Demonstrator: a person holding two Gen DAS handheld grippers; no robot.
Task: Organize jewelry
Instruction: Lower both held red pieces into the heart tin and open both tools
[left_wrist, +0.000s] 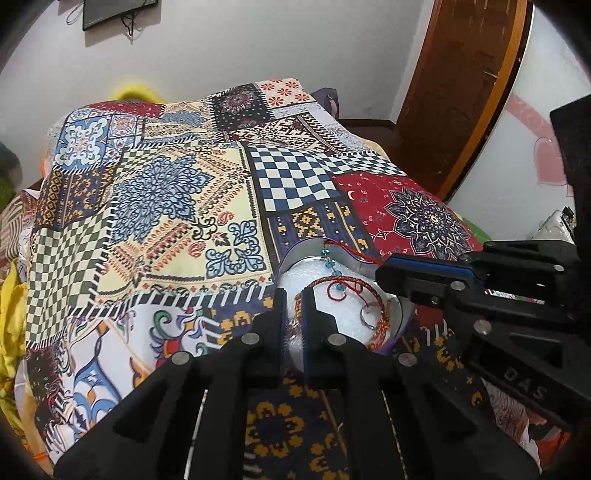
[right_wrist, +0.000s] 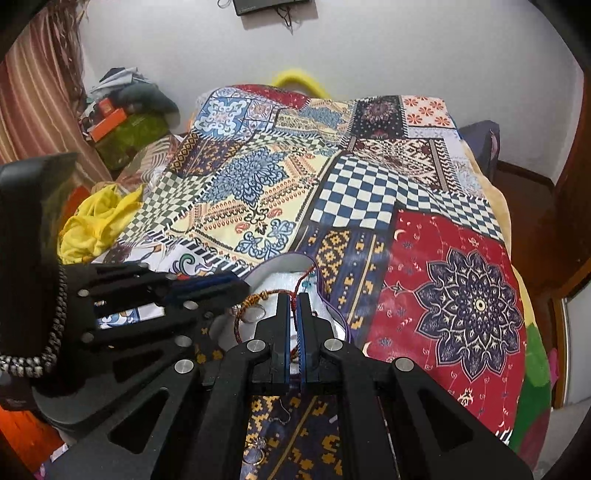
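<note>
A bed (left_wrist: 177, 192) covered with a patchwork bedspread (right_wrist: 258, 192) fills both views, its panels checked, floral and red with a dark star pattern. A wooden door (left_wrist: 461, 92) stands to the right in the left wrist view, and a heap of yellow cloth (right_wrist: 96, 225) lies at the bed's left edge in the right wrist view.

On the near part of the bedspread sits a round box (left_wrist: 295, 254) with a purple rim and white padding inside. In it lie a braided red-and-yellow bracelet (left_wrist: 384, 321), a small silver ring (left_wrist: 367, 319) just beside it, and a red thread strung with blue beads (left_wrist: 327, 254) that trails over the far rim.

The left gripper (left_wrist: 293, 314) has its fingers close together over the near rim of the box; whether they pinch anything I cannot tell. The right gripper (right_wrist: 293, 314) is closed on the red thread (right_wrist: 294, 306), which runs between its fingers above the padding.
</note>
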